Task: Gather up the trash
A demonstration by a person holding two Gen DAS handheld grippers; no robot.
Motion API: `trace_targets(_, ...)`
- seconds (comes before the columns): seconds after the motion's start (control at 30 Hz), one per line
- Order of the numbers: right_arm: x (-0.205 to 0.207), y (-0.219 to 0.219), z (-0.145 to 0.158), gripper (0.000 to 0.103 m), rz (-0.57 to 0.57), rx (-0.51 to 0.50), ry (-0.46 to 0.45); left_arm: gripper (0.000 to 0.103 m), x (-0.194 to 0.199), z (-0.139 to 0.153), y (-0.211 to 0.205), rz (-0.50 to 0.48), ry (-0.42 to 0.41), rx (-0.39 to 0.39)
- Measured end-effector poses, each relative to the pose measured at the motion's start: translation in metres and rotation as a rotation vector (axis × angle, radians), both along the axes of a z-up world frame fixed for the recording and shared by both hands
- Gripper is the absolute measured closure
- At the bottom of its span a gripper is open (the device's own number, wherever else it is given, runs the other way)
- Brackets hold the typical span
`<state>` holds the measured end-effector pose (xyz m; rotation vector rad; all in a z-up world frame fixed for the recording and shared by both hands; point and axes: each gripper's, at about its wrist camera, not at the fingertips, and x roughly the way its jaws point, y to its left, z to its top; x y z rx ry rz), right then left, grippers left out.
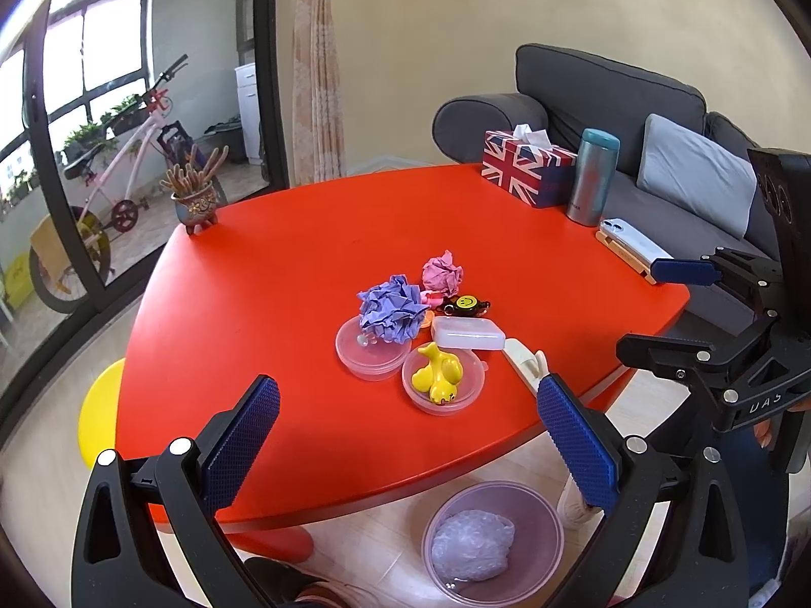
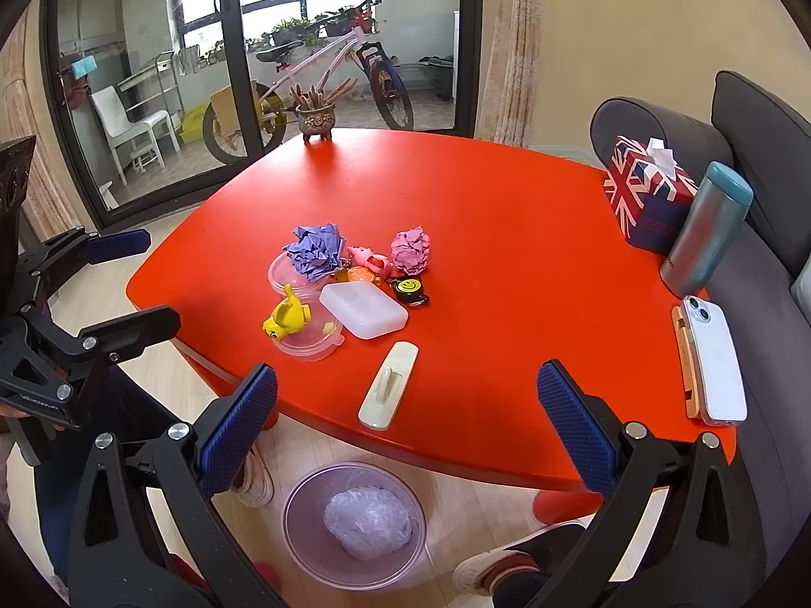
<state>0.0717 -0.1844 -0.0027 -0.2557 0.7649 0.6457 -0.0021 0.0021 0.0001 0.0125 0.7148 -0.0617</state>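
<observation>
**Hovering over the red table, both grippers empty**

Hanging above the near edge of the red table [image 1: 304, 263], the left gripper [image 1: 405, 448] and right gripper [image 2: 408, 428] both point forward and down, jaws spread wide around nothing. Mid-table, a purple crumpled paper ball [image 2: 315, 249] rests on a clear round lid [image 1: 372, 349], and a pink crumpled paper ball [image 2: 410, 252] sits just beside small keychain toys. On the floor below the near edge stands a bin [image 2: 304, 542]; its bag's contents are unclear.
</observation>
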Motion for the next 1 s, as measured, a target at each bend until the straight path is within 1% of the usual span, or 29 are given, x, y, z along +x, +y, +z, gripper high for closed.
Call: trace_targets(1.0, -0.0023, 0.0004, 0.0021, 0.003, 0.009, 0.010, -0.002, 0.006, -0.0025, 0.0037, -0.0014, 0.004, 0.001, -0.005)
